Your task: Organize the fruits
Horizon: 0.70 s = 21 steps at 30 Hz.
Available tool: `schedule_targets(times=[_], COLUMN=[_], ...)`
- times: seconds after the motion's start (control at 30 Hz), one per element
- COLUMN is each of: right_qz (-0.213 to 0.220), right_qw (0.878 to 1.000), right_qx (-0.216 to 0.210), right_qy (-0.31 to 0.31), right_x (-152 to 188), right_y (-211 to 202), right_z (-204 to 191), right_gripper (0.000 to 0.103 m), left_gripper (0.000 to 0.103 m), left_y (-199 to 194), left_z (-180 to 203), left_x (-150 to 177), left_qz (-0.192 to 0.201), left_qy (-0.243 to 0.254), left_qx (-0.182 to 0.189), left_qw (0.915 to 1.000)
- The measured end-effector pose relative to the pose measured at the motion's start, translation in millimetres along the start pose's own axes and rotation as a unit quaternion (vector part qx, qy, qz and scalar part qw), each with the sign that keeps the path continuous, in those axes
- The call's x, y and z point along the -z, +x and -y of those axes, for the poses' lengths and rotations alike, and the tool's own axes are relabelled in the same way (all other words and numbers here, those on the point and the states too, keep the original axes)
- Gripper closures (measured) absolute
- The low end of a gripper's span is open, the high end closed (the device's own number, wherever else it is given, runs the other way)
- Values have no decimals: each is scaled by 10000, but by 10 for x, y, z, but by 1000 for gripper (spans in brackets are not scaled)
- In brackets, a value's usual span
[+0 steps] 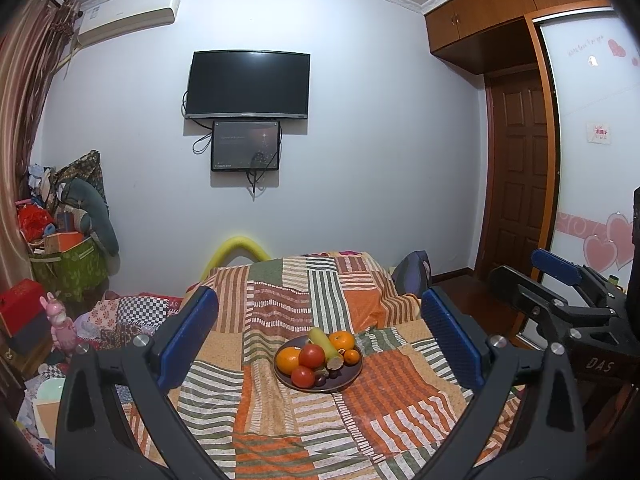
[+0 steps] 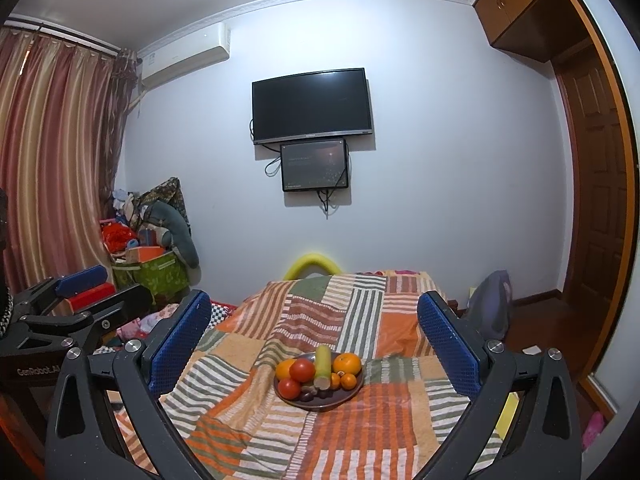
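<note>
Claw on the left (image 1: 318, 330) gapes wide, empty; right claw (image 2: 314, 332) likewise. Both hang back from the plate (image 1: 352, 376) on the bed (image 1: 400, 400), fruits (image 1: 312, 356) heaped there: sorted already or awaiting sorting, unclear.

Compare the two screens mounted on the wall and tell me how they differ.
The upper TV is clearly bigger than the lower screen. The upper TV is blank and dark, while the lower screen shows a faint picture with text. The lower screen hangs just beneath the upper TV, offset to the right in both views. Both are black-framed, wall-mounted, and have cables dangling beside them.
</note>
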State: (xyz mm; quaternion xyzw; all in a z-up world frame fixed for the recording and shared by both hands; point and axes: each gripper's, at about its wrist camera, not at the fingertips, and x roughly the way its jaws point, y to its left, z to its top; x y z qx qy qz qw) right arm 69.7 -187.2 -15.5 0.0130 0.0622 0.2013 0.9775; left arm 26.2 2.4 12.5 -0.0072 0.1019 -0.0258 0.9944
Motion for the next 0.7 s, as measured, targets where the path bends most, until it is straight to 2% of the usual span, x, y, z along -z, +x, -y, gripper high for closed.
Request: schedule_targets(times=[0.7], right_qz=[-3], right_qw=[10000], right_qx=[9], right_qy=[14], right_x=[-33], right_y=[5], right_z=[-3], right_gripper=[0], left_gripper=[0], left_y=[-45], left_z=[60], left_x=[-7], left_qz=[73], left_qy=[64], left_qx=[6], left_qw=[10000])
